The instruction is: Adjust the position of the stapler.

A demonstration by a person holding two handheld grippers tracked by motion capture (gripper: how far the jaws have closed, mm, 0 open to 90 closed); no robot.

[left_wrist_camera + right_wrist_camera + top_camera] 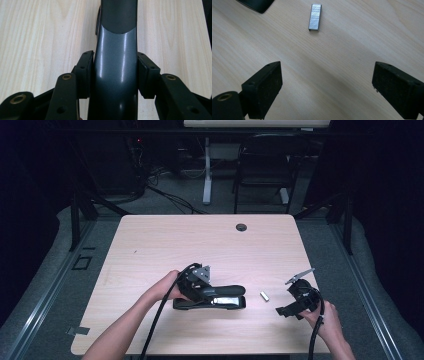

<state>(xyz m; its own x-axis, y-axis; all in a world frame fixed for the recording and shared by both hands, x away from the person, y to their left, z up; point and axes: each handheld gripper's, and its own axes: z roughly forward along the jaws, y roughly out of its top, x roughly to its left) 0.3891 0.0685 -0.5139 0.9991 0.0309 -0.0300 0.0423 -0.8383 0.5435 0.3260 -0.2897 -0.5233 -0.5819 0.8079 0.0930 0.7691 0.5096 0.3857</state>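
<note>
A black and dark grey stapler (225,297) lies flat near the table's front middle, its length running left to right. My left gripper (200,287) is shut on its glossy top arm (116,62); both pads (85,72) press against its sides. A short silver strip of staples (264,296) lies on the wood just right of the stapler. My right gripper (287,311) rests open at the front right and points left at the staple strip (315,17), which lies ahead of its jaws, apart from them. A black corner of the stapler (257,5) shows at the top left.
The light wooden table (200,240) has a round cable hole (241,227) near its far edge. A black chair (265,165) and a desk leg (207,175) stand on the floor behind it. A strip of tape (77,331) sits at the front left corner.
</note>
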